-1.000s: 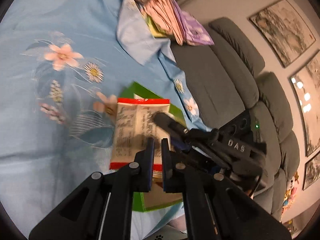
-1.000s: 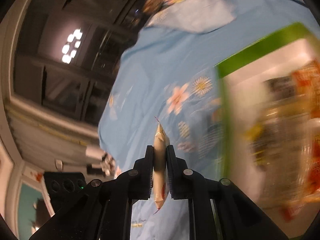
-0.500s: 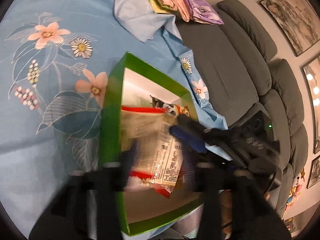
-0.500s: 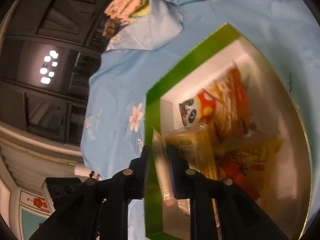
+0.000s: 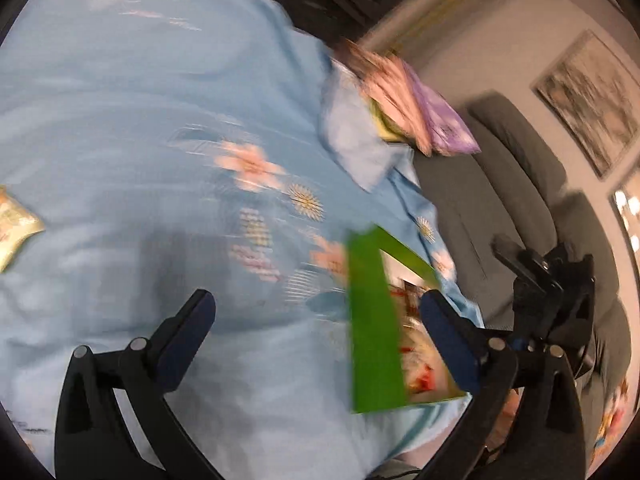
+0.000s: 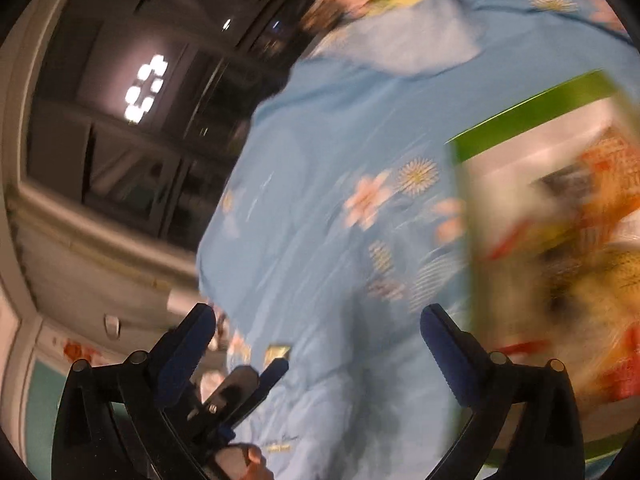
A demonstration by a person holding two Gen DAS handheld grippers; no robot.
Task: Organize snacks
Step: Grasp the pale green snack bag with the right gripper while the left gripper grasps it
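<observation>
My left gripper [image 5: 318, 312] hangs over the blue flowered cloth [image 5: 160, 120], jaws opening wide with nothing between them. The green box [image 5: 374, 320] lies to its right, with several snack packets [image 5: 416, 344] inside. One loose snack packet [image 5: 14, 224] lies on the cloth at the far left. My right gripper [image 6: 318, 324] is also opening, empty, left of the green box [image 6: 532, 112] and its blurred snack packets [image 6: 580, 240]. In each wrist view the other gripper shows at the edge: the right gripper [image 5: 548, 280] and the left gripper [image 6: 248, 384].
A pile of folded pink and purple packets [image 5: 404, 108] sits at the cloth's far corner. A grey sofa [image 5: 520, 200] runs along the right, under framed pictures [image 5: 588, 96]. Dark windows [image 6: 132, 140] lie beyond the cloth's left edge.
Both grippers were shut on a packet each, came over the green box, let go and opened wide. Both views have since swung left, away from the box.
</observation>
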